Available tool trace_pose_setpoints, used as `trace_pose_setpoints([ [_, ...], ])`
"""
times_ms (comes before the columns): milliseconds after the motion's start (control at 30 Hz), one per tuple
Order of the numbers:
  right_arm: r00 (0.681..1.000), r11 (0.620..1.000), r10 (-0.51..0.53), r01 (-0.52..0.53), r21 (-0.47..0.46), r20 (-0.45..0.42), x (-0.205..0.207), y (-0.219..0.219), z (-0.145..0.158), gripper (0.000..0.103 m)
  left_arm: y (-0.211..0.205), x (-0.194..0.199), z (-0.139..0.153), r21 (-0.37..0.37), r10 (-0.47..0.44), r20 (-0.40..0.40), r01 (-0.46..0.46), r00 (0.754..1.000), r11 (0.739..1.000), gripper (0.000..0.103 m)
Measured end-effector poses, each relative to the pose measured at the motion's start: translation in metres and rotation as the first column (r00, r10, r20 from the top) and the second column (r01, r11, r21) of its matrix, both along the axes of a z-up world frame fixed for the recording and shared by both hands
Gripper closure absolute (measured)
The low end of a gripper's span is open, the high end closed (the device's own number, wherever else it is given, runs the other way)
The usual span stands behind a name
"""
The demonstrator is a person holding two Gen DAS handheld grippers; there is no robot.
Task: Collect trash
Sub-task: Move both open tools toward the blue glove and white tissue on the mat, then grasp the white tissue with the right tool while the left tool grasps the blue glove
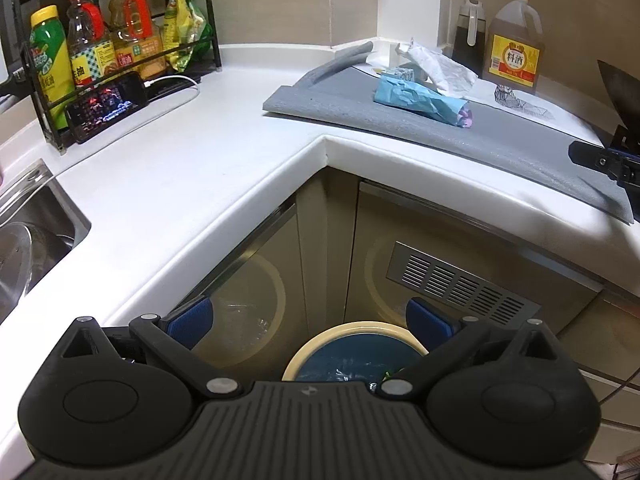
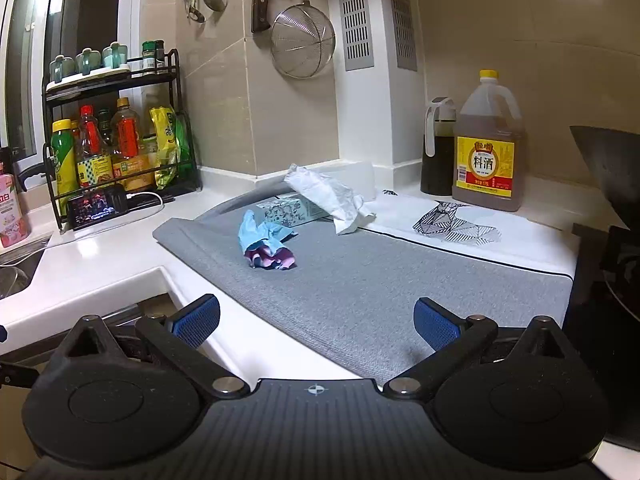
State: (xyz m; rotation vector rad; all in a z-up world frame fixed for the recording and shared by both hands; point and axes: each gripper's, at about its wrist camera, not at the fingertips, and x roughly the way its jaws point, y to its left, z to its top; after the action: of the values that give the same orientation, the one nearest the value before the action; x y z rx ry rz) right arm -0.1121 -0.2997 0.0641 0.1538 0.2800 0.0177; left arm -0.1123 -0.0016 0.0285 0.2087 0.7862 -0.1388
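Over the bin and the table edge, both hand-held grippers hang with jaws spread and nothing between them.

Left hand-held gripper (image 1: 310, 320) tilts down past the white table (image 1: 168, 184) rim toward the cream-rimmed trash bin (image 1: 352, 330) on the floor below. Right hand-held gripper (image 2: 316, 320) points level across the grey mat (image 2: 360, 276), well short of the trash lying there: a blue wrapper (image 2: 264, 242) nearest, a patterned carton (image 2: 290, 210) behind it, and a crumpled white paper (image 2: 332, 198) leaning over the carton's far side.
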Motion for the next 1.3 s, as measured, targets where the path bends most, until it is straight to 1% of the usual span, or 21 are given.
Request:
trace_pose_setpoints([
  [167,1.0,1.0,-0.006,0.006,0.013,0.006,0.008,-0.006,0.001,0.0,-0.005,0.007,0.002,-0.006,0.004,-0.004,-0.004,1.0,1.0,0.0],
  [367,1.0,1.0,-0.011,0.011,0.016,0.015,0.019,-0.011,0.003,0.0,-0.016,0.02,0.01,0.005,0.006,0.015,-0.006,1.0,1.0,0.0],
  [567,0.999,1.0,-0.022,0.022,0.011,0.025,0.034,-0.017,0.005,0.0,-0.036,0.039,0.019,-0.003,-0.018,0.031,0.018,0.999,1.0,0.0],
  [633,0.999,0.999,-0.033,0.033,0.016,0.021,0.04,-0.02,0.005,0.0,-0.045,0.049,0.022,-0.02,-0.029,0.028,0.029,0.999,0.999,0.0],
  [767,0.998,0.997,-0.06,0.059,0.055,0.012,0.05,-0.03,0.003,0.0,-0.068,0.075,0.029,-0.058,-0.044,0.016,0.045,0.999,0.997,0.0],
  [900,0.996,0.994,-0.09,0.089,0.071,0.005,0.062,-0.041,0.004,0.0,-0.094,0.105,0.038,-0.105,-0.064,0.035,0.067,0.997,0.992,0.0],
  [1000,0.993,0.99,-0.117,0.117,0.076,0.005,0.075,-0.048,0.008,0.0,-0.111,0.133,0.042,-0.133,-0.056,0.048,0.062,0.997,0.989,0.0],
  [1200,0.989,0.986,-0.146,0.146,0.082,-0.008,0.112,-0.058,0.022,0.0,-0.132,0.202,0.041,-0.172,-0.023,-0.002,0.023,1.0,0.985,0.0],
  [1300,0.99,0.988,-0.143,0.143,0.051,-0.011,0.136,-0.058,0.027,0.0,-0.145,0.233,0.033,-0.146,-0.041,-0.041,0.035,0.998,0.989,0.0],
])
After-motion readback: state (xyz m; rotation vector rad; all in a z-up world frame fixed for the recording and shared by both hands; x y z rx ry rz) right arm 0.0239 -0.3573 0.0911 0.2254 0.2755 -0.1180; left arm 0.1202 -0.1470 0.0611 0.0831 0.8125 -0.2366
